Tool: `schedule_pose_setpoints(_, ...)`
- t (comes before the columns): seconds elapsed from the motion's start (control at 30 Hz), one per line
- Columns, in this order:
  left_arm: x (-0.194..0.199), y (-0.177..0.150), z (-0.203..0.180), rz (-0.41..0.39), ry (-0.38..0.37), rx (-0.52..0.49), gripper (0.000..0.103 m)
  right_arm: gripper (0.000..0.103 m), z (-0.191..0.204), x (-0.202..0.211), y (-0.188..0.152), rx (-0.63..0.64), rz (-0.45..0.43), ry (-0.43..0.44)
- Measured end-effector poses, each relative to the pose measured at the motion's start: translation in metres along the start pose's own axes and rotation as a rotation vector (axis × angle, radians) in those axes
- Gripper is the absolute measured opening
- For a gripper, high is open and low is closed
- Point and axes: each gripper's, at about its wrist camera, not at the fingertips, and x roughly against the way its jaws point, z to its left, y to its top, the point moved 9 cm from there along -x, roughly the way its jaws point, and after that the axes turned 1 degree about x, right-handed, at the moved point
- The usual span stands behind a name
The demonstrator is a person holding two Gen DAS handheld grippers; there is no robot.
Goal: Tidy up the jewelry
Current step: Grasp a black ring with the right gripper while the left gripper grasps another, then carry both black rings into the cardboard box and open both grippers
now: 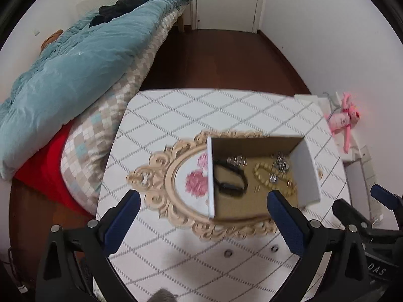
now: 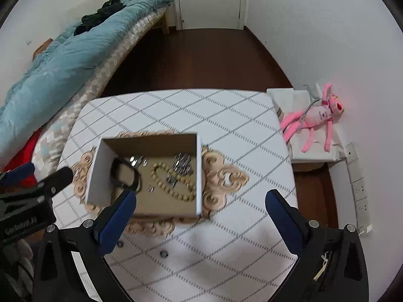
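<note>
Two grippers are seen hovering over the surface point(image 2: 226, 115), and both sets of jaws are spread as wide as they go with nothing held in either. The left gripper point(image 1: 204, 216) is angled down toward the near edge of the cardboard box point(image 1: 304, 168), while the right gripper point(image 2: 201, 214) sits just in front of the same box from the other side.

Pretty much all the jewelry looks to be collected in the box already — a black band point(image 2: 126, 176), a beaded bracelet point(image 2: 173, 183) and a scatter of small silver pieces point(image 2: 182, 164) are lying loose on the bottom. The box itself is parked on an ornate cream tray point(image 1: 161, 176) with a rose print, probably so stray bits get caught by it rather than rolling off the cloth.

A couple of small silver bits point(image 2: 164, 253) are left out on the cloth near the front edge — likely what the wide-open jaws are meant for next, though that's a guess.
</note>
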Motion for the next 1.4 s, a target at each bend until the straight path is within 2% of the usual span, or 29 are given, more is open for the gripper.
schedule_pose_setpoints(0.1,-0.010,-0.028,0.005,0.041,0.023,-0.002,0.103,0.103,0.008,-0.009,-0.029,0.011,0.037,0.014)
schedule_pose_setpoints(0.23,-0.038,-0.071,0.013,0.138,0.053,-0.003,0.103,0.102,0.016,-0.035,-0.071,0.014,0.111,0.045)
schedule_pose_setpoints(0.3,-0.053,-0.092,0.019,0.194,0.067,-0.001,0.103,0.091,0.021,-0.048,-0.087,0.019,0.139,0.059)
schedule_pose_setpoints(0.37,-0.064,-0.106,0.024,0.228,0.073,0.007,0.103,0.076,0.028,-0.064,-0.103,0.027,0.172,0.078)
schedule_pose_setpoints(0.43,-0.072,-0.117,0.028,0.255,0.083,0.009,0.103,0.075,0.034,-0.074,-0.112,0.038,0.183,0.091)
schedule_pose_setpoints(0.53,-0.079,-0.128,0.032,0.276,0.097,0.009,0.103,0.064,0.043,-0.085,-0.122,0.050,0.191,0.110)
schedule_pose_setpoints(0.6,-0.082,-0.132,0.034,0.284,0.099,0.013,0.103,0.060,0.048,-0.089,-0.122,0.057,0.195,0.117)
schedule_pose_setpoints(0.7,-0.083,-0.133,0.035,0.284,0.099,0.011,0.103,0.048,0.053,-0.092,-0.122,0.082,0.175,0.093)
schedule_pose_setpoints(0.73,-0.083,-0.132,0.035,0.282,0.098,0.008,0.103,0.037,0.053,-0.092,-0.121,0.091,0.166,0.079)
schedule_pose_setpoints(0.77,-0.082,-0.132,0.032,0.277,0.095,0.003,0.103,0.019,0.053,-0.092,-0.120,0.097,0.159,0.066)
schedule_pose_setpoints(0.8,-0.082,-0.132,0.030,0.273,0.092,-0.001,0.103,0.013,0.052,-0.092,-0.119,0.100,0.154,0.057)
schedule_pose_setpoints(0.93,-0.080,-0.128,0.015,0.266,0.073,-0.001,0.102,0.013,0.042,-0.088,-0.119,0.075,0.147,0.062)
schedule_pose_setpoints(1.07,-0.080,-0.126,-0.008,0.252,0.028,-0.020,0.102,0.013,0.015,-0.079,-0.120,-0.012,0.134,0.065)
schedule_pose_setpoints(1.13,-0.082,-0.126,-0.020,0.251,0.011,-0.042,0.087,0.013,0.004,-0.076,-0.122,-0.049,0.132,0.057)
schedule_pose_setpoints(1.2,-0.085,-0.126,-0.030,0.256,-0.004,-0.054,0.079,0.013,-0.006,-0.074,-0.126,-0.068,0.135,0.044)
schedule_pose_setpoints(1.33,-0.087,-0.126,-0.042,0.245,-0.027,-0.065,0.054,0.013,-0.022,-0.076,-0.131,-0.102,0.143,0.030)
schedule_pose_setpoints(1.4,-0.086,-0.124,-0.047,0.234,-0.030,-0.076,0.045,0.013,-0.025,-0.075,-0.132,-0.110,0.144,0.027)
